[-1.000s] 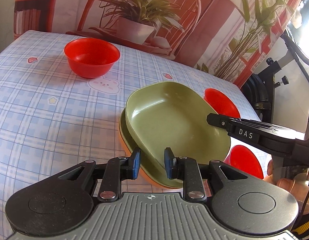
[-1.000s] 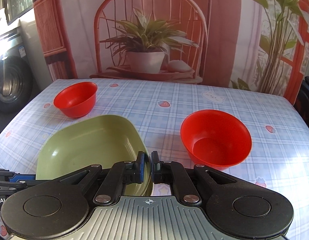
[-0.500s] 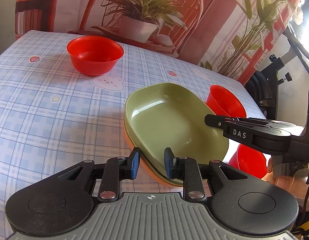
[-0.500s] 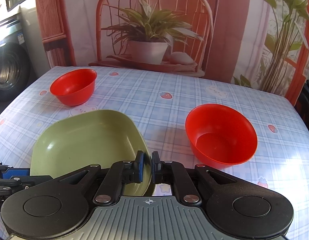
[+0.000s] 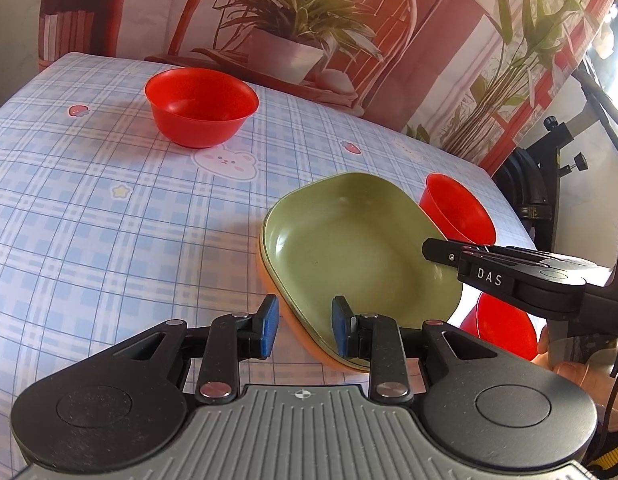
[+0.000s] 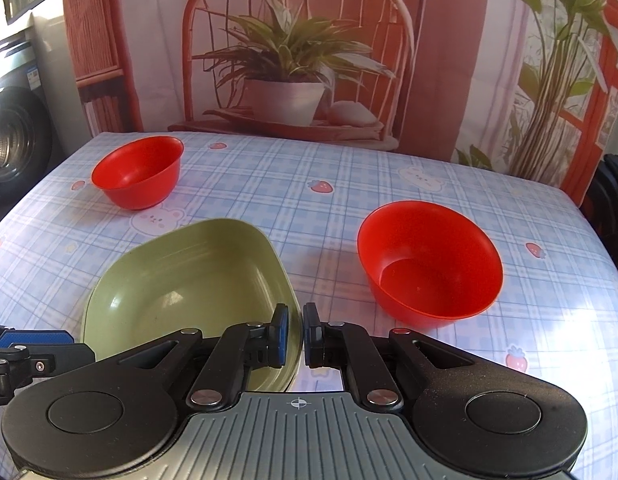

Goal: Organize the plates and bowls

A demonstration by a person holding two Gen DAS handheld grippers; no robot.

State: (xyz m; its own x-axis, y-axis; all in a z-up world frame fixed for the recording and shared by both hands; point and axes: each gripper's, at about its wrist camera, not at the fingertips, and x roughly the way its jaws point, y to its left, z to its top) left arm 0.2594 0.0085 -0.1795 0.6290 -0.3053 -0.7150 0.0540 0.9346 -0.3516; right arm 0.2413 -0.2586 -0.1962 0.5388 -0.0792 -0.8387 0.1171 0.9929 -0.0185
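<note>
green plate (image 5: 361,256) now nested flat on orange plate (image 5: 269,280), left claw (image 5: 303,326) just spread off rim, right claw (image 6: 295,334) pinching green plate, checked counter (image 5: 109,220) beyond

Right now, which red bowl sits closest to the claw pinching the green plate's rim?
The red bowl just right of the green plate, beside the right claw. The other red bowl sits far back on the left.

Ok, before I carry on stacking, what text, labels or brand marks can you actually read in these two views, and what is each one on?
"DAS": white letters on the side of the right gripper, seen in the left wrist view.
Washing machine, at the left edge of the right wrist view: a small blue label, too small and blurred to read.
Tablecloth: only bunny, strawberry and star pictures, no words.
Nothing else readable.
</note>
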